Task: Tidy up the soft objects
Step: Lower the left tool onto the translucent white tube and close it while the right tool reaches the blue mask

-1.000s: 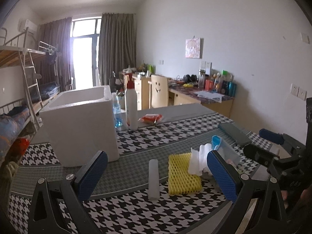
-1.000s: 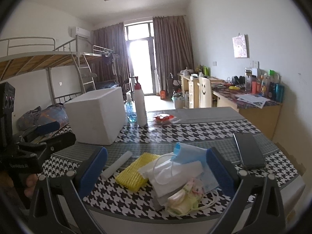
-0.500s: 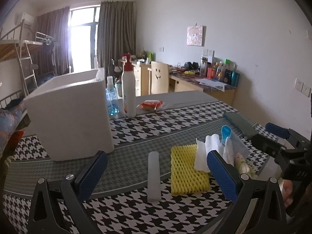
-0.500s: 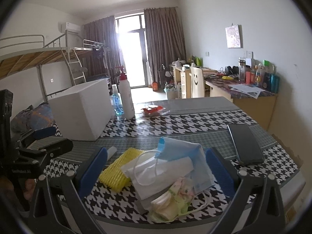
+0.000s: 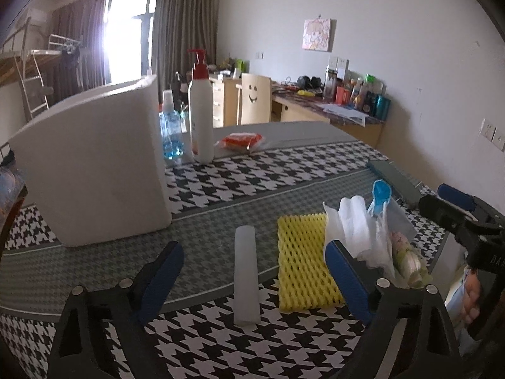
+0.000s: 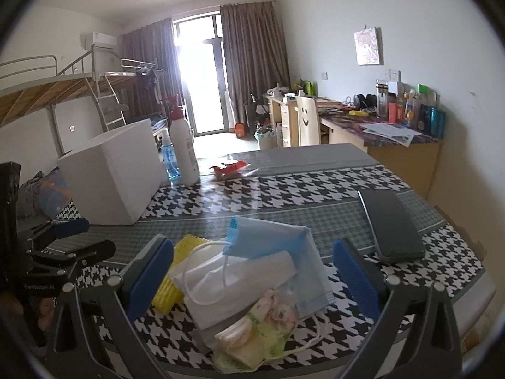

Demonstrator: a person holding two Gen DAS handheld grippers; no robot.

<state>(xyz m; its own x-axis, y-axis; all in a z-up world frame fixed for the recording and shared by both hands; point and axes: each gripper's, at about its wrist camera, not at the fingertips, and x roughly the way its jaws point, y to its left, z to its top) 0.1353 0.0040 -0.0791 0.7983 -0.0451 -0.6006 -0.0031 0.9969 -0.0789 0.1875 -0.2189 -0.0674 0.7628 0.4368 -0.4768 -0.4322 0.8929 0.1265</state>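
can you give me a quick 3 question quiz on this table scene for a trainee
1. True or false: the left gripper is shut on the white foam tube.
2. Which item lies directly beside the yellow foam net, on the side away from the foam tube? A) pump bottle B) pile of face masks C) black phone
3. What large container stands on the table next to the pump bottle?

Key
1. False: its jaws have just been closing a little but stand open, clear of the tube lying between them.
2. B, the pile of face masks, which sits between the open fingers of the right gripper.
3. A white foam box.
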